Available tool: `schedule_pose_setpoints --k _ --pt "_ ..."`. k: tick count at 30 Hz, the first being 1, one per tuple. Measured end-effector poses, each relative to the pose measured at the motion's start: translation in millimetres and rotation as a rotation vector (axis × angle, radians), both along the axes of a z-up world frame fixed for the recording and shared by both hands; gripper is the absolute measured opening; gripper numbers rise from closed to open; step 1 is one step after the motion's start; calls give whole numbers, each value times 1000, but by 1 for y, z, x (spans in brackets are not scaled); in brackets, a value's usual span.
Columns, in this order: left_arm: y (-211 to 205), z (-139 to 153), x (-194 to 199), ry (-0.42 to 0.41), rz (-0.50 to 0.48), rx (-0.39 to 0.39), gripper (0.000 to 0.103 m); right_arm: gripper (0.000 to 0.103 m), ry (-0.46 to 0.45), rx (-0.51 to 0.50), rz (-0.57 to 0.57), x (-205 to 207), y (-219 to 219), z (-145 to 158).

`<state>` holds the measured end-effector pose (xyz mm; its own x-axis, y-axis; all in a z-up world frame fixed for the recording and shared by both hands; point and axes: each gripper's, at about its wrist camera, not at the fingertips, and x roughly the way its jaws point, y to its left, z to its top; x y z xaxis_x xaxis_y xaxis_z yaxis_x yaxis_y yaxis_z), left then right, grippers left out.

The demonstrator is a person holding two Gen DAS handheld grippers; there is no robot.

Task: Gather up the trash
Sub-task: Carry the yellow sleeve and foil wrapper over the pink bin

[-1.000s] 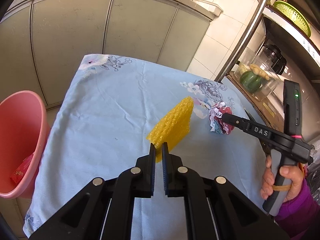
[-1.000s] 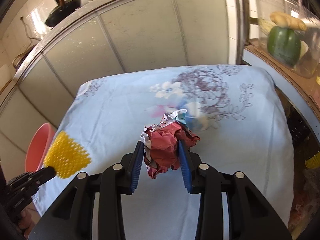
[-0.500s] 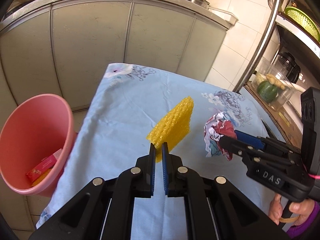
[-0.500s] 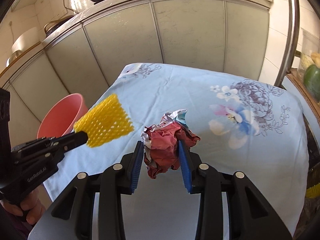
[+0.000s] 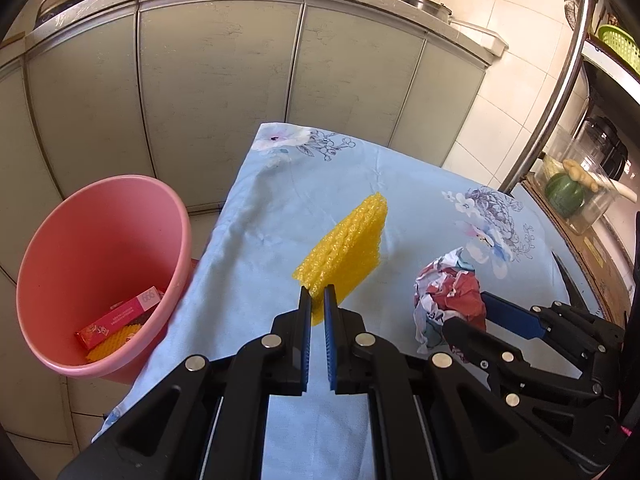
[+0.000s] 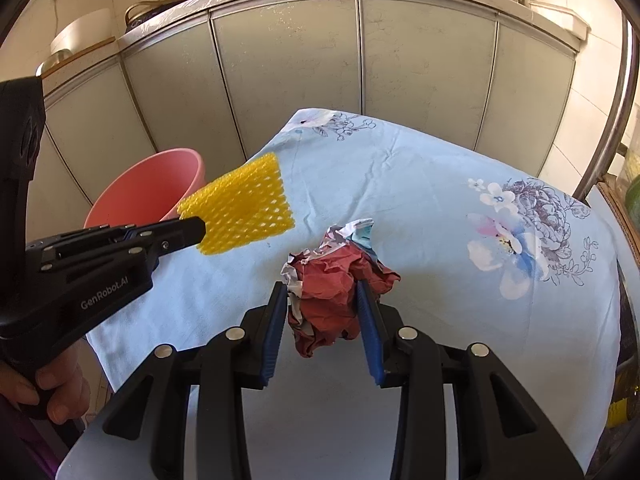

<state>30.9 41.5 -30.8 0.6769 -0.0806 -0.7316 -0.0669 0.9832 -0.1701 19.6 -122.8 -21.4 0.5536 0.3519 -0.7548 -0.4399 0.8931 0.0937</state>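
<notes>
Yellow foam netting (image 5: 343,245) sticks up from the left gripper (image 5: 318,294), pinched by one lower corner between jaws that are all but shut, so the mesh stands clear above the blue floral tablecloth (image 5: 280,216) and drags on nothing. Alongside it, the right gripper (image 6: 322,300) is clamped on a crumpled red-and-white paper wad (image 6: 330,296), the blue pads pressing into both flanks, jaws part-way apart because the wad is bulky. Both pieces ride in the air over the table, not resting on it, the wad low and close to the cloth. Off the table's left edge stands the pink plastic bin (image 5: 102,268), mouth tipped toward us, and down inside I can make out a red carton (image 5: 120,316) and another scrap of yellow mesh (image 5: 116,340), so that's clearly where the rubbish goes. The netting is the nearer of the two to the bin, though not yet over the rim; I'd reckon it gets dropped first, with the paper wad following. A hand (image 6: 56,390) grips the left handle low in the right camera's view. Light stuff, this; the foam could cling to the pads on release.
</notes>
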Motion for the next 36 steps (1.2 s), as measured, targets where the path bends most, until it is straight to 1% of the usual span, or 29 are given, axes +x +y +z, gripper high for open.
schedule_pose_setpoints --k 8,14,17,25,36 --pt "5 4 -6 -16 20 13 6 36 19 -13 5 -1 4 -5" --pt "12 11 -13 -46 40 26 6 36 8 -22 17 -1 12 -2" --pt "18 16 -17 -66 57 38 6 36 -14 -25 36 0 19 4" --pt "55 30 -30 -107 162 59 6 36 -52 -15 130 7 59 15" --pt "113 30 -39 -103 303 69 6 36 -85 -15 248 10 114 24"
